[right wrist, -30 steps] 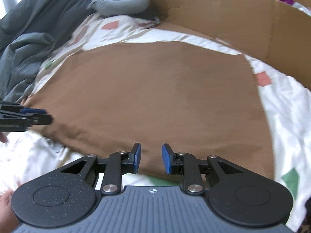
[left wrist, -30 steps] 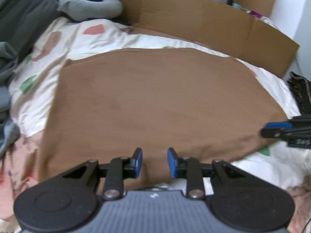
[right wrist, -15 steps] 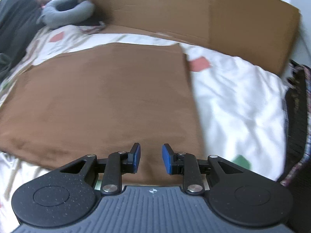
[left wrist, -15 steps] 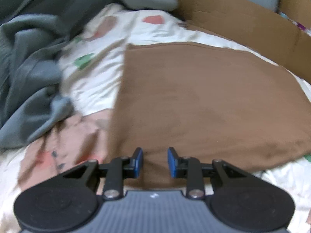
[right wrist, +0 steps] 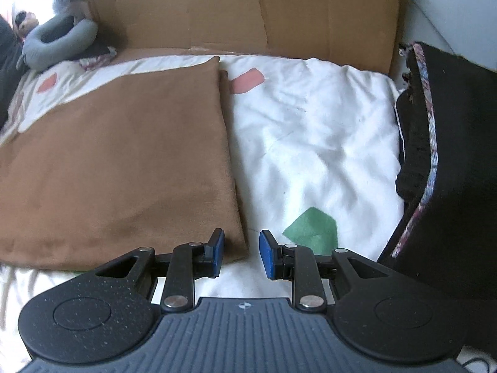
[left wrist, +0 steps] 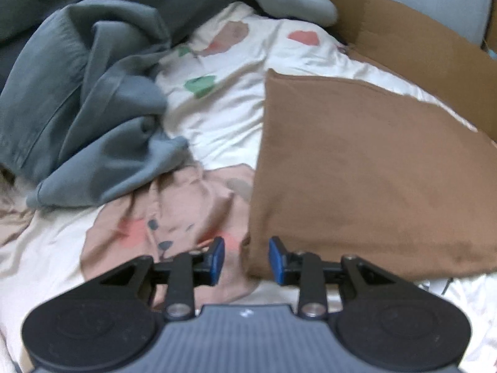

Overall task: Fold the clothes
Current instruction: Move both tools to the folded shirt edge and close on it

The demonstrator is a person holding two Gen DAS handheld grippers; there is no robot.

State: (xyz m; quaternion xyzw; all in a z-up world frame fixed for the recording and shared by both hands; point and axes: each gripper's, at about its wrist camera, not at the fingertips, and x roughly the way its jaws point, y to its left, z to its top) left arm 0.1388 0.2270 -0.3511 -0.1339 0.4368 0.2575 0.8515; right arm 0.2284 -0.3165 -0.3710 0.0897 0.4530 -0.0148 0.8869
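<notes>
Spreading apart, the left gripper (left wrist: 243, 259) and right gripper (right wrist: 239, 253) now hover with empty, parted jaws over opposite near corners of the brown cloth (left wrist: 372, 168), ready to fold

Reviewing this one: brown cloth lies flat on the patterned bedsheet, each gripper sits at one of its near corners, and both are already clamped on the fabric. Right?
Not clamped. The left gripper and right gripper both have a gap between their pads, with only the brown cloth corner's edge there, as both wrist views show. The left's jaws are opening. The rest stands.
</notes>
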